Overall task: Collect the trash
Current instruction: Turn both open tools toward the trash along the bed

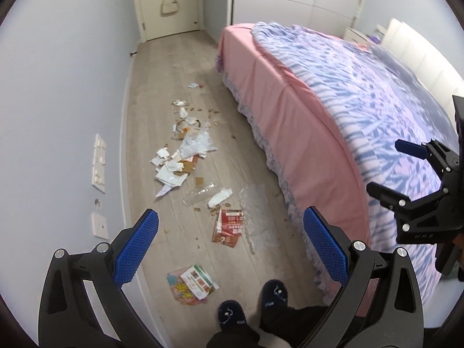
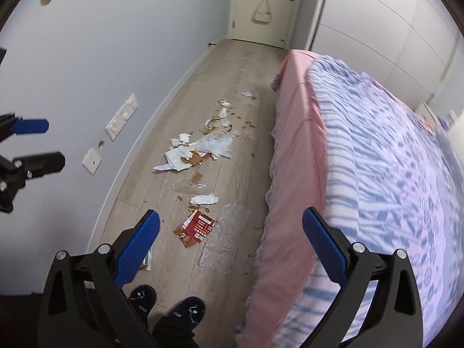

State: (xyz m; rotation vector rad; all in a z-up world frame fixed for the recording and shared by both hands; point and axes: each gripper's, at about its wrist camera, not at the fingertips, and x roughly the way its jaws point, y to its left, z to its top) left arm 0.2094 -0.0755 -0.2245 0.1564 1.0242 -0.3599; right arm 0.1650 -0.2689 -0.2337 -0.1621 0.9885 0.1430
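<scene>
Trash lies scattered along the wood floor (image 1: 162, 87) between the wall and the bed. A colourful leaflet (image 1: 192, 285) lies nearest my feet. A red printed carton (image 1: 229, 226) (image 2: 195, 227) lies further on, beside a clear plastic sheet (image 1: 258, 217) (image 2: 224, 237). A crumpled white tissue (image 1: 220, 197) (image 2: 204, 199) and a pile of white paper and cardboard (image 1: 179, 165) (image 2: 191, 153) lie beyond. My left gripper (image 1: 230, 246) is open and empty, held high above the floor. My right gripper (image 2: 230, 246) is open and empty too; it also shows in the left wrist view (image 1: 388, 168).
A bed with a pink sheet (image 1: 278, 98) (image 2: 295, 145) and a blue-striped quilt (image 1: 377, 95) fills the right side. A grey wall with switch plates (image 1: 98, 162) runs along the left. A closed door (image 1: 171, 3) stands at the far end. My slippers (image 1: 232, 316) stand at the bottom.
</scene>
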